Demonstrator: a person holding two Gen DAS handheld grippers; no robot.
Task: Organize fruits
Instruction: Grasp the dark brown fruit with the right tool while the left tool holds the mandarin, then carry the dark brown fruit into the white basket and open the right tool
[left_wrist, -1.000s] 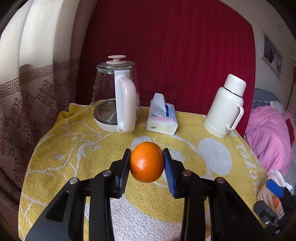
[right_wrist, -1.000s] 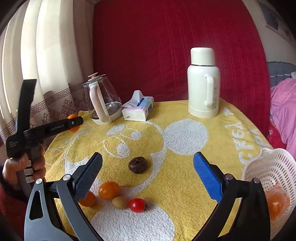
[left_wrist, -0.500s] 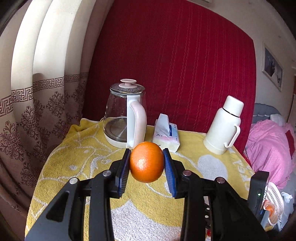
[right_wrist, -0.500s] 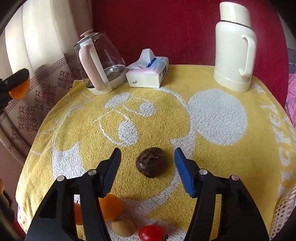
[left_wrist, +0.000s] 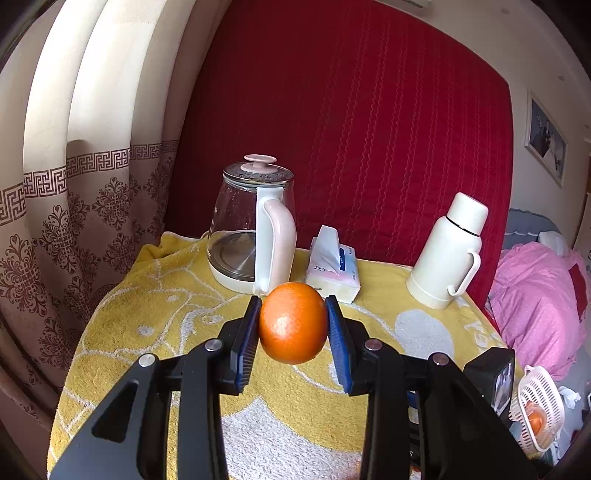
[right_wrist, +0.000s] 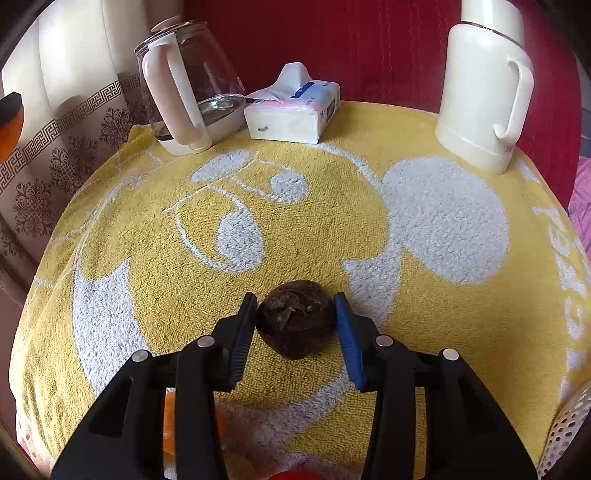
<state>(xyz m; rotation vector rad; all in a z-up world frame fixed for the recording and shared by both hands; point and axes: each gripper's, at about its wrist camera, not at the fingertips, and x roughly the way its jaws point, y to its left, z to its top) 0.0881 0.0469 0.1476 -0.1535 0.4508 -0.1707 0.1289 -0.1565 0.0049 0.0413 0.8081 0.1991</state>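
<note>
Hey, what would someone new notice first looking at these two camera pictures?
Most striking is the orange clamped in the left gripper, held up in front of the glass kettle. Next comes the dark brown fruit on the yellow towel, with the right gripper having just closed around it.

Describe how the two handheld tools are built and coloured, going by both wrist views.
Both tools look alike. The left tool has two glossy black plastic arms with triangular cut-outs and round silver rivets, ending in ribbed blue pads set in black holders. The right tool has the same black arms, silver rivets and blue pads. No cables, markings or sleeves show.
</note>
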